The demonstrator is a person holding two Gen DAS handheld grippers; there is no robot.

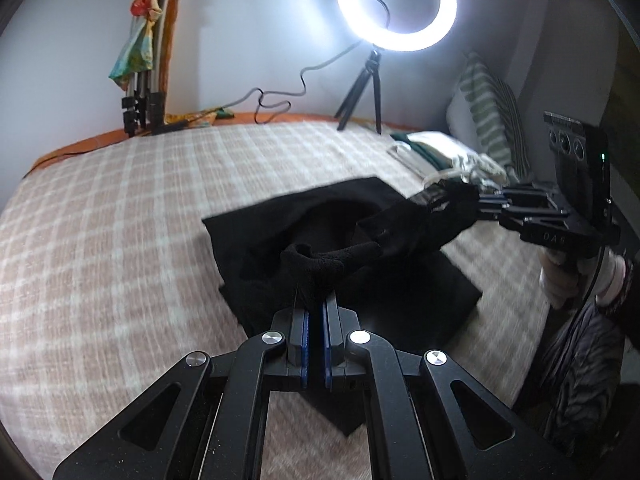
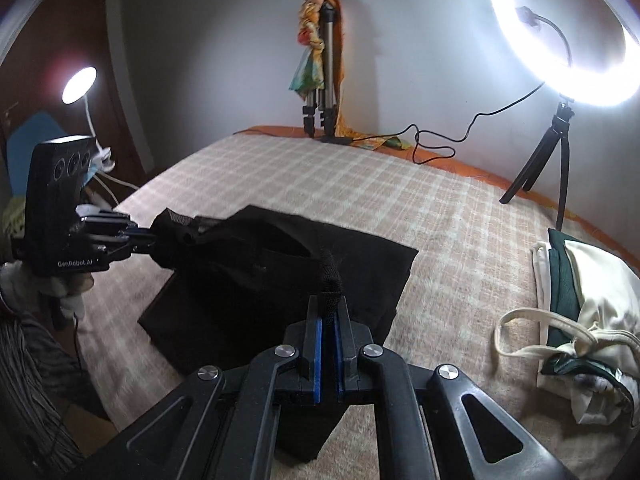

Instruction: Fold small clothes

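Observation:
A black garment (image 1: 276,248) lies partly lifted on the checked blanket (image 1: 120,208). In the left wrist view my left gripper (image 1: 316,300) is shut on a bunched black strap of it, just ahead of the blue pads. My right gripper (image 1: 436,200) comes in from the right, held by a gloved hand (image 1: 560,280), and is shut on another edge of the same garment. In the right wrist view my right gripper (image 2: 328,300) pinches a black strap. There the left gripper (image 2: 154,236) clamps the garment (image 2: 260,288) at its left end. The cloth sags between the two grips.
A pile of white and dark green clothes (image 2: 580,320) lies on the bed's right side. A ring light on a small tripod (image 2: 560,32) stands at the back right. A folded tripod draped with a colourful scarf (image 2: 324,68) leans on the wall. A desk lamp (image 2: 80,84) glows at the left.

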